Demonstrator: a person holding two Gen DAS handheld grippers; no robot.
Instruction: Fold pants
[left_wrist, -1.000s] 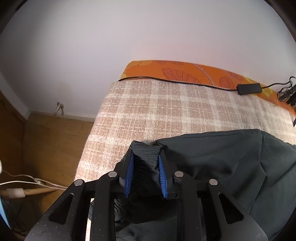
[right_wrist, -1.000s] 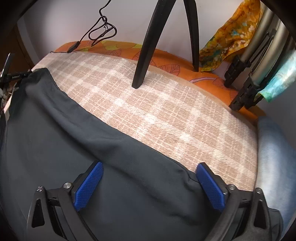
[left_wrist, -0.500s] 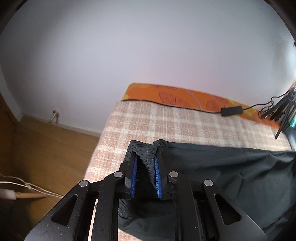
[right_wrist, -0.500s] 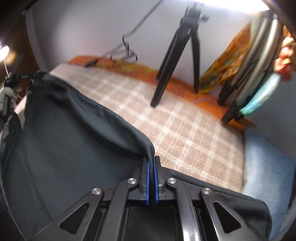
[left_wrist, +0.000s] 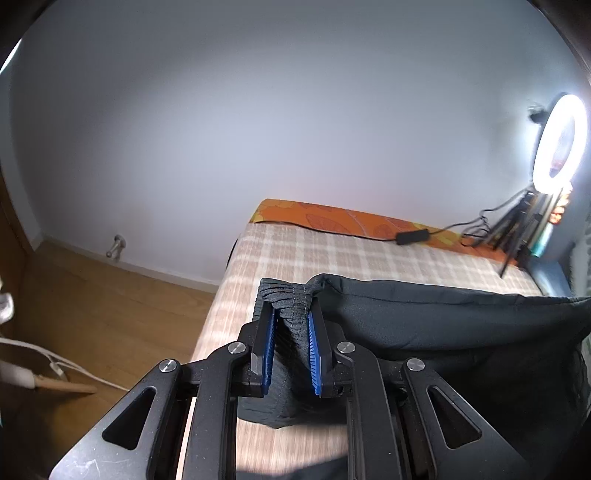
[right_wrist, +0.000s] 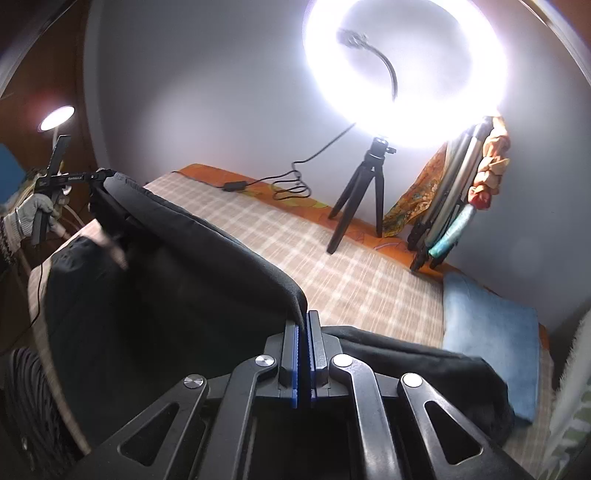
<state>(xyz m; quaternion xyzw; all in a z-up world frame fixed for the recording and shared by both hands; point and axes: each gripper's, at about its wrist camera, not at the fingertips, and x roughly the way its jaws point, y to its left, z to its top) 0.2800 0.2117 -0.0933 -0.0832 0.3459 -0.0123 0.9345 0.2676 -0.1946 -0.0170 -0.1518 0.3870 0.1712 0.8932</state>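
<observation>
Dark pants (left_wrist: 443, 325) hang lifted over the plaid bed cover (left_wrist: 332, 254). My left gripper (left_wrist: 291, 317) is shut on the bunched elastic waistband (left_wrist: 286, 295), which sticks out past the blue pads. In the right wrist view the pants (right_wrist: 166, 295) stretch as a taut sheet from my right gripper (right_wrist: 303, 325), shut on a thin fold of their edge, across to the left gripper (right_wrist: 99, 175) at the far left, held by a gloved hand (right_wrist: 27, 218).
A ring light (right_wrist: 402, 66) on a small black tripod (right_wrist: 365, 192) stands at the back of the bed, its cable and adapter (right_wrist: 234, 185) lying on the orange sheet. Folded stands and cloths (right_wrist: 454, 206) lean at the right. A blue pillow (right_wrist: 487, 339) lies near the right. Wooden floor (left_wrist: 92, 314) lies left of the bed.
The right gripper went from open around the pants' edge to shut on it. Both grippers then rose, lifting the pants off the bed.
</observation>
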